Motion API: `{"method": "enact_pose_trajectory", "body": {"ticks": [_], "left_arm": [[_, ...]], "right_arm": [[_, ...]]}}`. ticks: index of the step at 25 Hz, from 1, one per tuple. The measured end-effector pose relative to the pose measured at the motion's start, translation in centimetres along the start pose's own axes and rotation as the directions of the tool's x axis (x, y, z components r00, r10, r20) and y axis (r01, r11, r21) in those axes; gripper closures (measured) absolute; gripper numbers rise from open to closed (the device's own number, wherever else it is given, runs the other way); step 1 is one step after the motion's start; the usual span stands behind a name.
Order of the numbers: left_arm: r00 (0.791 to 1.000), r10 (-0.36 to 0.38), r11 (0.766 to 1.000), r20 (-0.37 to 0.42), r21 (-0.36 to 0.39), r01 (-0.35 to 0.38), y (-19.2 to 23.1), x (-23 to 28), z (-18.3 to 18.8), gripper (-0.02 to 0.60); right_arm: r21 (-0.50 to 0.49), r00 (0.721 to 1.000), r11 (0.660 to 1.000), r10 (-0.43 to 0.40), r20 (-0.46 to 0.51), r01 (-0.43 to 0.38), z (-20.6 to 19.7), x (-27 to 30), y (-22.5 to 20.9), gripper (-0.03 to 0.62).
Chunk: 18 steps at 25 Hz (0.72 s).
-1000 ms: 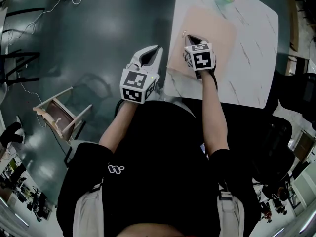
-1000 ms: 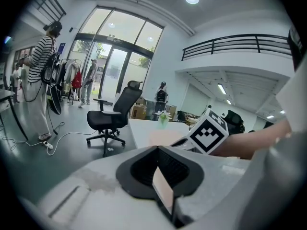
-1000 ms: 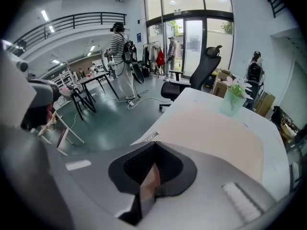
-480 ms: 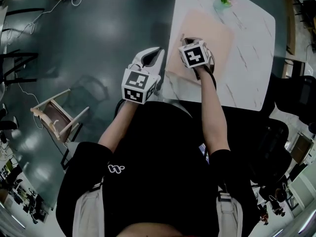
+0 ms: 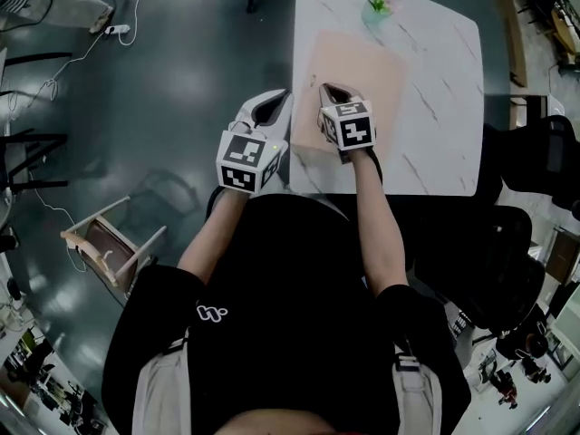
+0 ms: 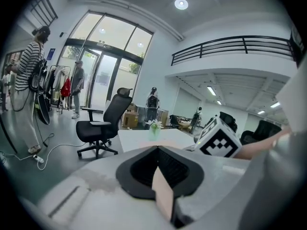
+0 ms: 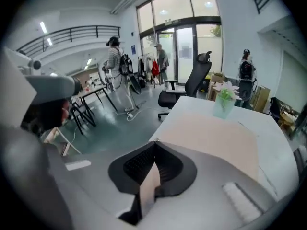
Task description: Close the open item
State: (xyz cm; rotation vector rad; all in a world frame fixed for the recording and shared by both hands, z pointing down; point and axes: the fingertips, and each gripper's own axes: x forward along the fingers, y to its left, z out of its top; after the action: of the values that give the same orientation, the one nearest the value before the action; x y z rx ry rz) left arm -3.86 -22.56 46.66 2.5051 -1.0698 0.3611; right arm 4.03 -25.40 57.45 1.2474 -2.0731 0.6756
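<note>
A flat pink-beige mat (image 5: 362, 66) lies on the white marble table (image 5: 439, 107); I see no open item on it. A small metal bit sits at the mat's near left corner (image 7: 154, 140). My right gripper (image 5: 323, 89) hovers over that corner with its jaws shut and nothing between them; its tips (image 7: 154, 143) meet. My left gripper (image 5: 285, 95) hangs over the floor just left of the table's edge, also shut and empty, with its tips (image 6: 157, 147) together. A small glass vase (image 5: 379, 4) with a green plant stands at the table's far side.
A tipped wooden chair (image 5: 111, 236) lies on the dark floor at the left. Black office chairs stand by the table's far left (image 6: 103, 126) and right side (image 5: 535, 166). Cables (image 5: 113, 27) run over the floor. People (image 6: 26, 75) stand by the glass doors.
Both grippers have lifted a little and stay shut. The head view has shifted, so the table and mat now sit further left and lower in the picture.
</note>
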Motion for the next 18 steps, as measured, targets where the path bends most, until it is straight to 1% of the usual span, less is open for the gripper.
{"method": "enact_pose_trajectory", "body": {"ticks": [2,4,7,10,12,15,18], "left_arm": [[1.0,-0.014,1.0,0.015,0.012,0.014,-0.3,0.5,0.9,0.581],[0.999,-0.032,0.999,0.034,0.022,0.031,-0.9,1.1,1.9,0.581],[0.996,-0.068,0.997,0.062,0.052,0.065,-2.3,2.0,3.7,0.581],[0.99,-0.108,0.991,0.087,0.09,0.1,-3.9,2.7,5.6,0.581],[0.986,-0.131,0.987,0.107,0.11,0.119,-5.1,2.9,6.9,0.581],[0.979,-0.152,0.982,0.138,0.131,0.134,-6.5,2.8,8.5,0.581],[0.974,-0.161,0.979,0.162,0.151,0.137,-7.6,2.4,9.4,0.581]], "right_arm": [[0.045,0.996,0.999,0.0,0.086,-0.004,1.0,-1.9,-0.2,0.603],[0.073,0.985,0.997,-0.013,0.173,0.0,2.1,-4.3,-0.5,0.603],[0.116,0.953,0.993,-0.04,0.301,0.005,4.0,-8.3,-1.2,0.603],[0.148,0.905,0.989,-0.079,0.418,0.019,5.8,-12.2,-1.8,0.603],[0.157,0.871,0.987,-0.113,0.479,0.042,6.8,-14.5,-2.3,0.603],[0.171,0.82,0.981,-0.175,0.546,0.096,7.6,-17.6,-2.9,0.603],[0.206,0.771,0.967,-0.245,0.587,0.15,7.3,-20.1,-3.7,0.603]]}}
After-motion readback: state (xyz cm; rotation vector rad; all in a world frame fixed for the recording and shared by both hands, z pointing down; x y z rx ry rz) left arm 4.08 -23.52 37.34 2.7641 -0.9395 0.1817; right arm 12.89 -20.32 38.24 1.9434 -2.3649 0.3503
